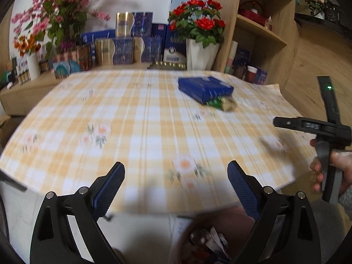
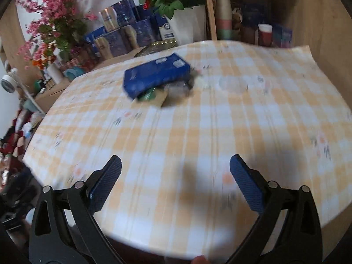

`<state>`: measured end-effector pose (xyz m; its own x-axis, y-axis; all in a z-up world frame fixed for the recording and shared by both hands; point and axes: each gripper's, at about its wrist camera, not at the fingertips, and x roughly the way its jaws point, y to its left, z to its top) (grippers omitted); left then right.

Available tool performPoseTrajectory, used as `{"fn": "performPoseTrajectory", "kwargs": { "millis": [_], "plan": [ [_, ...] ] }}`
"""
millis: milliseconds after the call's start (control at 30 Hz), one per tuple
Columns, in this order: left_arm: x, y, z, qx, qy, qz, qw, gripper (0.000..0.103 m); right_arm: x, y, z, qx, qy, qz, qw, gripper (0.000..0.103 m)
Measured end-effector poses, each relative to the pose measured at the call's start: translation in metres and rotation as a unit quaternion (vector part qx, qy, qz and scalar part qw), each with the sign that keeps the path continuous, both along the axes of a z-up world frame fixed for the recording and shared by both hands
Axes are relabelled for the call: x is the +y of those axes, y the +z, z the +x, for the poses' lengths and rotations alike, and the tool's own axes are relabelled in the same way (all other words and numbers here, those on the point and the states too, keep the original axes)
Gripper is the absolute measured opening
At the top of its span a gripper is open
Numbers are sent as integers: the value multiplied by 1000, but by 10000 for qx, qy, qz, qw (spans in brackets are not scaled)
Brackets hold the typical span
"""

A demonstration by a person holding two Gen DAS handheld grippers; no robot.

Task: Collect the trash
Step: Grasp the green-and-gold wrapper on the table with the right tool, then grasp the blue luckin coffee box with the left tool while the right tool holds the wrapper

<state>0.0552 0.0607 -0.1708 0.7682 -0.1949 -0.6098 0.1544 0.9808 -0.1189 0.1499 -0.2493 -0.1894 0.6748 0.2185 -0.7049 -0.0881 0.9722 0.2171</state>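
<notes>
A flat blue box (image 1: 204,88) lies on the yellow checked tablecloth (image 1: 132,121), with a green and gold wrapper (image 1: 223,103) sticking out beneath its near end. In the right wrist view the blue box (image 2: 155,76) covers the green wrapper (image 2: 149,94) and some clear crumpled plastic (image 2: 178,89). My left gripper (image 1: 176,173) is open and empty above the table's near edge. My right gripper (image 2: 175,167) is open and empty over the table. A brown bin (image 1: 198,237) with trash inside stands below the table edge, under my left gripper.
Blue and gold boxes (image 1: 123,44), a white pot of red roses (image 1: 201,52) and pink flowers (image 1: 59,11) line the counter behind the table. A wooden shelf unit (image 1: 259,26) stands at the right. The other hand-held gripper's body (image 1: 325,129) shows at the right edge.
</notes>
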Motion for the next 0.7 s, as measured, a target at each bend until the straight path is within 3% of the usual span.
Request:
{"fn": "performPoseTrajectory", "kwargs": {
  "millis": [233, 467, 533, 700],
  "plan": [
    [18, 13, 46, -115, 340, -53, 9993, 92, 15, -19, 89, 256, -126, 528, 9982, 96],
    [19, 7, 74, -41, 286, 168, 9994, 92, 34, -46, 142, 848, -299, 884, 9920, 62],
    [16, 5, 84, -4, 215, 281, 9994, 92, 32, -46, 141, 790, -338, 1108, 9901, 35],
    [-3, 5, 109, 50, -41, 488, 9988, 92, 22, -47, 119, 873, -203, 1367, 9865, 27]
  ]
}}
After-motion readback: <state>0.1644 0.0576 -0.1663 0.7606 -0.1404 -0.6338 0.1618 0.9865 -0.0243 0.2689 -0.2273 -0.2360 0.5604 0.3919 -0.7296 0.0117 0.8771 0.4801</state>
